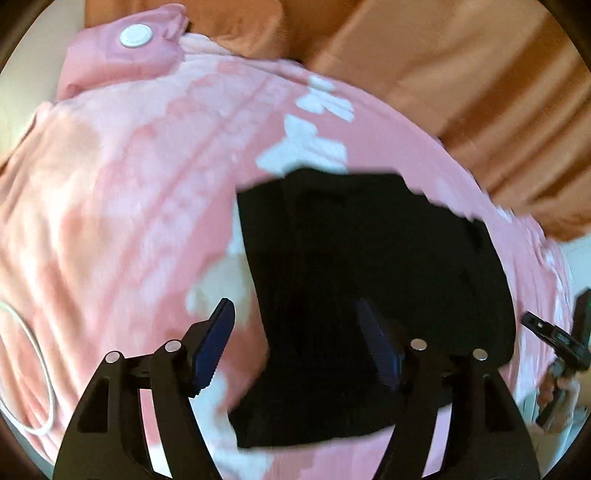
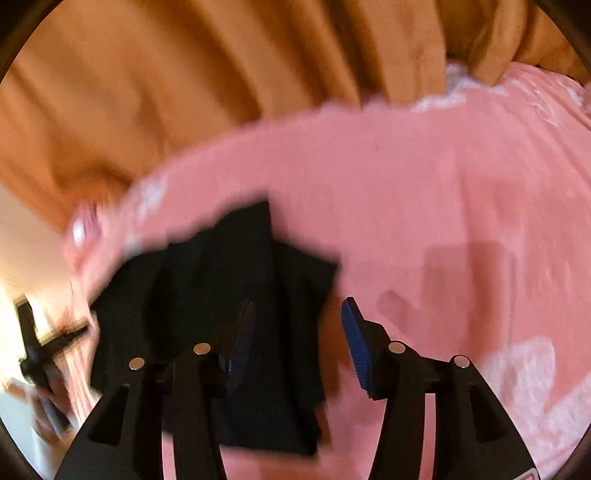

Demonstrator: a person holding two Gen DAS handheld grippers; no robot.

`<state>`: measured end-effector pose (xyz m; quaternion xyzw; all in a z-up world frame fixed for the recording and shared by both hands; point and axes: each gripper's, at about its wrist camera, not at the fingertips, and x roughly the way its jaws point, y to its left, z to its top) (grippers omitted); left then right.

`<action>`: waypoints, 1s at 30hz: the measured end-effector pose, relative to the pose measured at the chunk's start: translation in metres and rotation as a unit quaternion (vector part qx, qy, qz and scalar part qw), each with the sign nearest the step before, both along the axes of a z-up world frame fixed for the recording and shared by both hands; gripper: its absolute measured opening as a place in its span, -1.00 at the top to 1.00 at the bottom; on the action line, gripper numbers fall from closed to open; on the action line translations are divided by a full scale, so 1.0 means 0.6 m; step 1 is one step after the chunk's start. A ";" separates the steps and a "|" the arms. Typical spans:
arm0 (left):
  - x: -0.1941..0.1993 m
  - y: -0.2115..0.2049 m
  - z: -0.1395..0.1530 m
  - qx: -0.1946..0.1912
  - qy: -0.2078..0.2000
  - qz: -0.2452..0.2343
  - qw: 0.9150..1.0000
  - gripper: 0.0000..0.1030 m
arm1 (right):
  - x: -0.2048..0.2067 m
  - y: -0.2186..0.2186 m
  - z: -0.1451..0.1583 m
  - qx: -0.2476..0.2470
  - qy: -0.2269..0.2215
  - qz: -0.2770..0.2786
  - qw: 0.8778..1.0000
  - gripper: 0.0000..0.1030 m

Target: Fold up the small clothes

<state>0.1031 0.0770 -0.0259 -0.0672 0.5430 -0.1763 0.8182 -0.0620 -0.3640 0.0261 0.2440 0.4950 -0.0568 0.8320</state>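
Note:
A small black garment (image 1: 369, 277) lies flat on a pink and white blanket (image 1: 129, 221). My left gripper (image 1: 297, 332) hangs over the garment's left edge with its jaws apart. One blue pad is above the blanket and the other above the black cloth, and nothing is pinched between them. In the right wrist view the same garment (image 2: 221, 277) sits low and left on the blanket (image 2: 424, 203). My right gripper (image 2: 297, 332) stands open over the garment's right edge, which runs between the pads. Both views are blurred.
Orange fabric (image 1: 461, 74) is bunched along the blanket's far side, also filling the top of the right wrist view (image 2: 147, 92). A white round disc (image 1: 136, 36) sits on a pink fold at the far left. A white cable (image 1: 44, 369) loops at the left edge.

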 end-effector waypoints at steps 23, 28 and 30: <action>-0.116 0.032 0.018 0.006 -0.022 0.008 1.000 0.05 | -0.165 0.055 -0.012 -0.038 0.040 0.044 0.997 0.70; -0.088 -0.030 -0.012 0.043 -0.022 -0.026 0.999 -0.21 | -0.120 0.040 0.046 -0.057 -0.038 0.047 0.997 -0.20; -0.082 -0.040 -0.026 0.046 -0.016 -0.030 0.998 0.13 | -0.099 0.046 0.022 -0.059 -0.020 0.071 0.996 -0.21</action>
